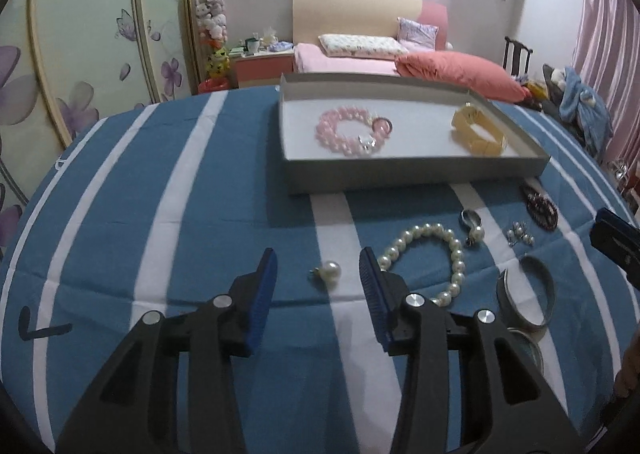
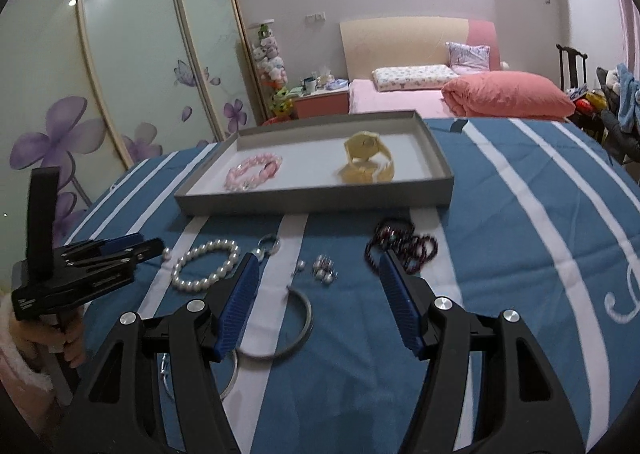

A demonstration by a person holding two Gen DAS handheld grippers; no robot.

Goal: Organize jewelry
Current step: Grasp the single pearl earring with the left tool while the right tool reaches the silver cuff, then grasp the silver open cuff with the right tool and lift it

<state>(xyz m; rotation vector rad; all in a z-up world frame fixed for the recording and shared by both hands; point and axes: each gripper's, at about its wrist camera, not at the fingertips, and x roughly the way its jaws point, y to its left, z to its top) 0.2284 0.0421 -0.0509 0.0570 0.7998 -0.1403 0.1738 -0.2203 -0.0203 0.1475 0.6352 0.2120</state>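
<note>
A grey tray [image 1: 400, 173] [image 2: 312, 195] holds a pink bead bracelet [image 1: 352, 131] [image 2: 254, 171] and a yellow watch [image 1: 478, 129] [image 2: 368, 157]. On the striped cloth lie a white pearl bracelet [image 1: 424, 258] [image 2: 204, 266], a single pearl earring [image 1: 330, 270], a silver pendant [image 1: 472, 223] [image 2: 268, 246], small pearl studs [image 1: 520, 238] [image 2: 324, 268], a dark red bead bracelet [image 1: 540, 205] [image 2: 400, 246] and silver bangles [image 1: 524, 298] [image 2: 280, 330]. My left gripper [image 1: 318, 266] is open with the pearl earring between its fingers. My right gripper [image 2: 320, 274] is open above the studs and bangle.
The blue and white striped cloth [image 1: 200, 213] covers the table. The left gripper [image 2: 100, 254] shows at the left of the right wrist view. A bed [image 2: 440, 93], a wardrobe [image 2: 120, 93] and a chair with clothes [image 1: 580, 101] stand behind.
</note>
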